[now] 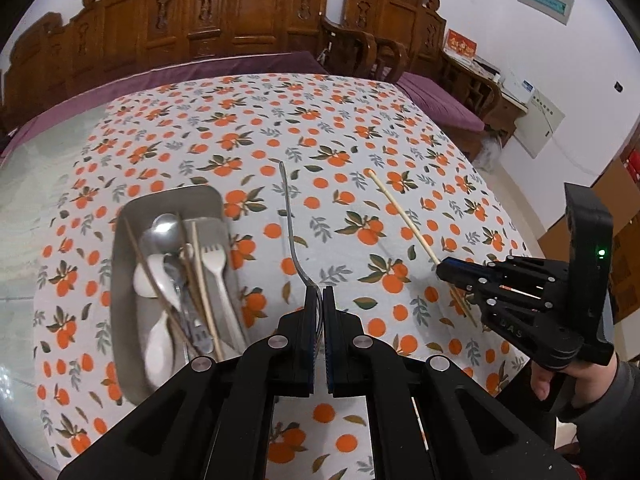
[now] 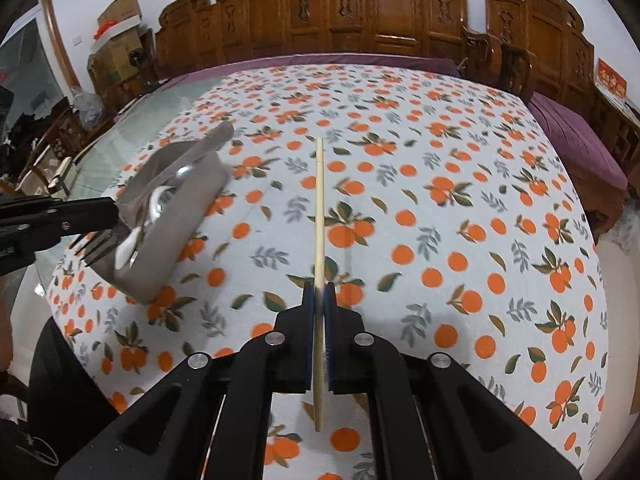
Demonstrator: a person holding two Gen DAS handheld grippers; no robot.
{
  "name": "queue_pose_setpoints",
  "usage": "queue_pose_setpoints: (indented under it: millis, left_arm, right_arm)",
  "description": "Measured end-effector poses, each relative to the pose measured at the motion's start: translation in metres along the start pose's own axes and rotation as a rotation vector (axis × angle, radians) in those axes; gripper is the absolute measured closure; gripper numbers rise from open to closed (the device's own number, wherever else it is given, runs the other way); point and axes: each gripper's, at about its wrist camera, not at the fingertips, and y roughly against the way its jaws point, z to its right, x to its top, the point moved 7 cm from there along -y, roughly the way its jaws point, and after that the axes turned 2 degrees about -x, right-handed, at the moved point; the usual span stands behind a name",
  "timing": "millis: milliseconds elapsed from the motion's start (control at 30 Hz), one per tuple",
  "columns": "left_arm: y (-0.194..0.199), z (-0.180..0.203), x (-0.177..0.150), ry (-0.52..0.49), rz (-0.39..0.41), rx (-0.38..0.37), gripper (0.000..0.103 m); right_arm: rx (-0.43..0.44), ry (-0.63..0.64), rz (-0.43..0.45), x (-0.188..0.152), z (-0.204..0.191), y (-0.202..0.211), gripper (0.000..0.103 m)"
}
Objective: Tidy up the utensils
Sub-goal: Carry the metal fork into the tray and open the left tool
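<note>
My left gripper [image 1: 319, 292] is shut on a metal fork [image 1: 289, 216]; its thin handle points away over the orange-print tablecloth [image 1: 340, 128]. In the right wrist view the left gripper [image 2: 114, 208] shows at the left with the fork's tines [image 2: 90, 246] hanging below it. My right gripper [image 2: 319, 288] is shut on a pale wooden chopstick [image 2: 319, 208] that runs straight ahead; in the left wrist view the right gripper [image 1: 440, 270] and chopstick [image 1: 400, 208] appear at the right. A metal tray [image 1: 120, 280] to the left holds white spoons, a metal spoon, a white fork and chopsticks.
The tray [image 2: 176, 220] lies near the cloth's left edge, beside bare glass tabletop [image 1: 24, 208]. Purple-cushioned carved wooden benches [image 1: 240, 20] line the far side and right. A person's hand [image 1: 544, 380] holds the right gripper. Boxes [image 2: 120, 16] are stacked at the far left.
</note>
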Motion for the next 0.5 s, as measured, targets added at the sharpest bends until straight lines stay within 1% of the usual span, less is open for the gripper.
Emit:
queue_pose_setpoints:
  millis: [300,500]
  left_arm:
    - [0.018,-0.031,0.001,0.036,0.026,0.026,0.101]
    - [0.023,-0.054,-0.001,0.059,0.034,0.047,0.101]
  right_arm:
    - [0.034,0.03,0.03,0.016,-0.03,0.014,0.097]
    - [0.049,0.053,0.04,0.024,-0.046,0.016,0.097]
